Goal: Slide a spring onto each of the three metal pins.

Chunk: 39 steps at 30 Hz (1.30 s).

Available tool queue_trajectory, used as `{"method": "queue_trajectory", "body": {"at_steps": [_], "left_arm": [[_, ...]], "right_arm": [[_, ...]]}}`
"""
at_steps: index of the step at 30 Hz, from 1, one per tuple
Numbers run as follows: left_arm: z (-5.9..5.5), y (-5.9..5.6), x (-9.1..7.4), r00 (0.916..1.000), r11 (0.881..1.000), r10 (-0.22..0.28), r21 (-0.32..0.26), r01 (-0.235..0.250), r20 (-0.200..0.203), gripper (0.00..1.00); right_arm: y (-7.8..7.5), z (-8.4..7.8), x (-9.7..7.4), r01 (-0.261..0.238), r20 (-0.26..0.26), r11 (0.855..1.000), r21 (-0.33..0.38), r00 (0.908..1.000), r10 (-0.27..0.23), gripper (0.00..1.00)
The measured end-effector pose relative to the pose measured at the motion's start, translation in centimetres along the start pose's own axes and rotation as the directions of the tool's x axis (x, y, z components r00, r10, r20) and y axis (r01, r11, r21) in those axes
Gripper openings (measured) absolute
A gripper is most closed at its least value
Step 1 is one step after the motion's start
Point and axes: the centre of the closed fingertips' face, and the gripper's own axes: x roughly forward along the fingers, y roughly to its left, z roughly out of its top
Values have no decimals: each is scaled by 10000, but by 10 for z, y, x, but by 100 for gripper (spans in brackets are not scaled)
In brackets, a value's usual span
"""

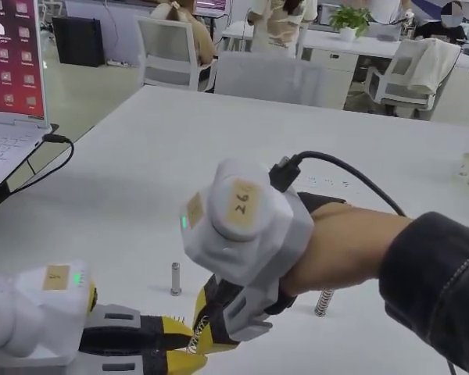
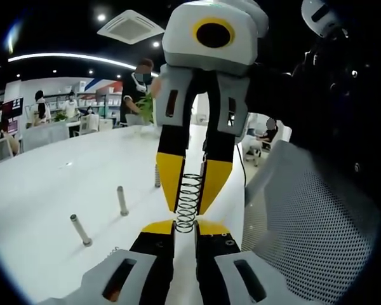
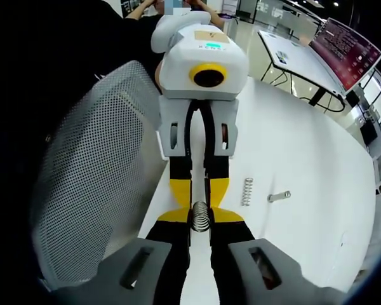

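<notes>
So the two grippers are nose to nose here, just above the white tabletop (image 1: 141, 156). The left gripper (image 2: 185, 229) is closed down narrow with the lower end of a spring (image 2: 188, 194) sitting between its yellow tips. The right gripper (image 3: 201, 223) faces it head on, also pinched in narrow, and the same spring runs lengthwise between its fingers. From the right gripper view you look at that spring end-on, right between the jaws, so both seem to have a grip on it. Off to the left of the left gripper's jaws, three metal pins stand upright and bare: the nearest pin (image 2: 81, 229), the middle pin (image 2: 122, 200) a bit further out, and the far pin (image 2: 157, 176), half tucked behind the right gripper's finger. A second spring (image 3: 247, 190) sits loose on the tabletop, ahead and right of the right gripper's jaws, well apart from them. I can't tell if it's standing or lying.
</notes>
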Motion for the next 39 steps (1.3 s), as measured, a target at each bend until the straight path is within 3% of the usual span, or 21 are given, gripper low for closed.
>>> {"method": "queue_trajectory", "body": {"at_steps": [22, 39], "left_arm": [[-2, 8, -4, 9992, 9987, 408, -302, -407, 46, 26], [-11, 21, -15, 9924, 9901, 1227, -685, -1223, 18, 46]], "right_arm": [[-7, -12, -9, 256, -213, 9995, 206, 9995, -252, 8], [-12, -25, -15, 448, -423, 9981, 417, 9982, -431, 9]]}}
